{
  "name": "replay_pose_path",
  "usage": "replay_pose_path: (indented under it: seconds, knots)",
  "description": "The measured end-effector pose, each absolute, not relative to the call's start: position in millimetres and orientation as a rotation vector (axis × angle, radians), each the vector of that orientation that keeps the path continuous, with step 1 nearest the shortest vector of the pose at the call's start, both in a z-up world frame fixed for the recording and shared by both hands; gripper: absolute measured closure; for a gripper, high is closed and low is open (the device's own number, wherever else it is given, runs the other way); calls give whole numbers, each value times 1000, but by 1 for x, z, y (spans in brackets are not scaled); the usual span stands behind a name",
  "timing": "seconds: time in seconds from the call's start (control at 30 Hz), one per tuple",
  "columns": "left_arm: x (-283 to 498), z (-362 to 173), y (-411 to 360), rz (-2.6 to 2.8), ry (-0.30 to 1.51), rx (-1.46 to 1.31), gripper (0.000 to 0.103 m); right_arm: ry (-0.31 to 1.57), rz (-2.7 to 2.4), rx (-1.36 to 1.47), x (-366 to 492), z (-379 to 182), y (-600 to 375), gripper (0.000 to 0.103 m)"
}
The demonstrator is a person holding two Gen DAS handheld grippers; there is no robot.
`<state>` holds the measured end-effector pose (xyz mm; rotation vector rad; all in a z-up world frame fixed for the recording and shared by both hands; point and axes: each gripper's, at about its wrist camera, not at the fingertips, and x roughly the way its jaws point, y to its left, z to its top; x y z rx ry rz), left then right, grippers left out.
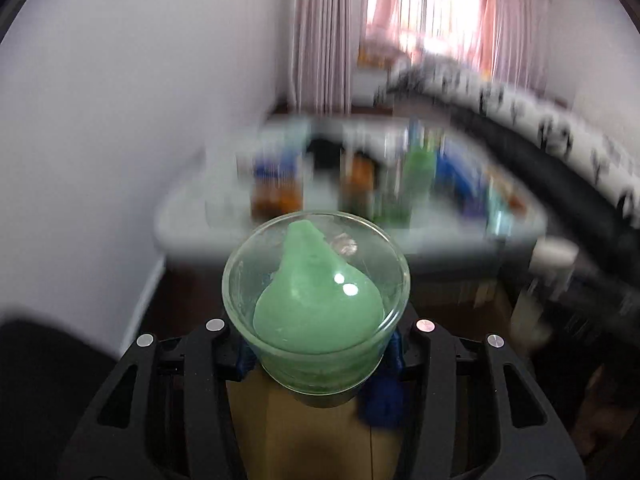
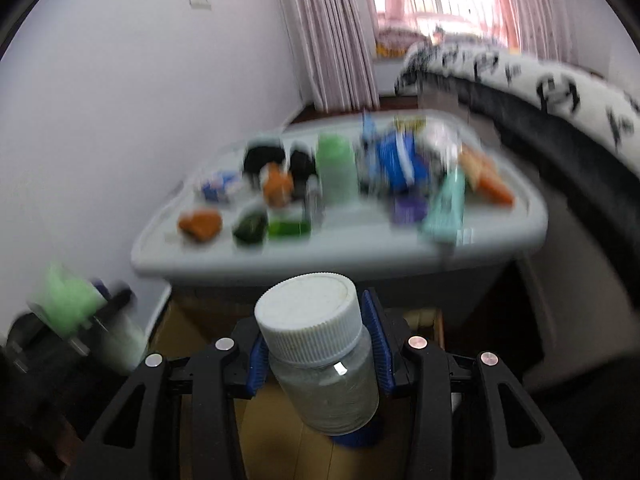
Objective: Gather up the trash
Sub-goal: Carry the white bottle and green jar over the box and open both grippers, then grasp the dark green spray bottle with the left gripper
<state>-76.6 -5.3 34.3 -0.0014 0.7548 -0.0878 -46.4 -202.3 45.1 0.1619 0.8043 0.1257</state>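
My left gripper [image 1: 318, 354] is shut on a clear glass cup [image 1: 316, 300] with green slime in it, held upright over a cardboard box [image 1: 304, 436]. My right gripper [image 2: 318, 350] is shut on a clear plastic bottle with a white ribbed cap [image 2: 316, 340], tilted, above the same brown box [image 2: 280, 452]. The left gripper with the green cup shows blurred at the lower left of the right wrist view [image 2: 76, 312]. Behind both stands a grey table [image 2: 340, 244] crowded with several bottles, wrappers and scraps, all blurred.
A white wall [image 2: 120, 100] is on the left. A bed with a black-and-white patterned blanket [image 2: 560, 92] runs along the right. Pink curtains [image 2: 340, 32] and a bright window are at the back. Dark floor lies below the table.
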Motion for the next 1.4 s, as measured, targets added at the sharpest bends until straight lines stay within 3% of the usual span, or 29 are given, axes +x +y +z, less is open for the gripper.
replay_pose_path:
  seconds: [0.27, 0.3, 0.33, 0.37, 0.4, 0.73, 1.0, 1.13, 1.4]
  knots:
    - [-53, -17, -2, -46, 970, 48, 55, 960, 153, 103, -45, 6, -183, 61]
    - [-52, -22, -3, -34, 993, 53, 51, 987, 147, 102, -44, 2, -182, 53]
    - [-50, -27, -3, -15, 1023, 72, 44, 1005, 137, 101, -42, -1, -182, 36]
    - [-47, -30, -9, 7, 1031, 89, 28, 1014, 117, 104, -43, -4, -183, 30]
    - [-50, -30, -9, 22, 1027, 103, 21, 1007, 106, 110, -45, -4, -184, 28]
    - [-46, -13, -6, -50, 993, 18, 18, 925, 91, 181, -36, 20, -201, 28]
    - [57, 24, -17, -85, 905, -107, 14, 792, 38, 145, 36, 75, -231, 28]
    - [104, 15, -28, -60, 954, -122, 14, 751, 6, 209, 41, 81, -245, 24]
    - [146, -9, -25, -58, 1123, -292, 15, 804, 34, 276, 35, 71, -251, 24]
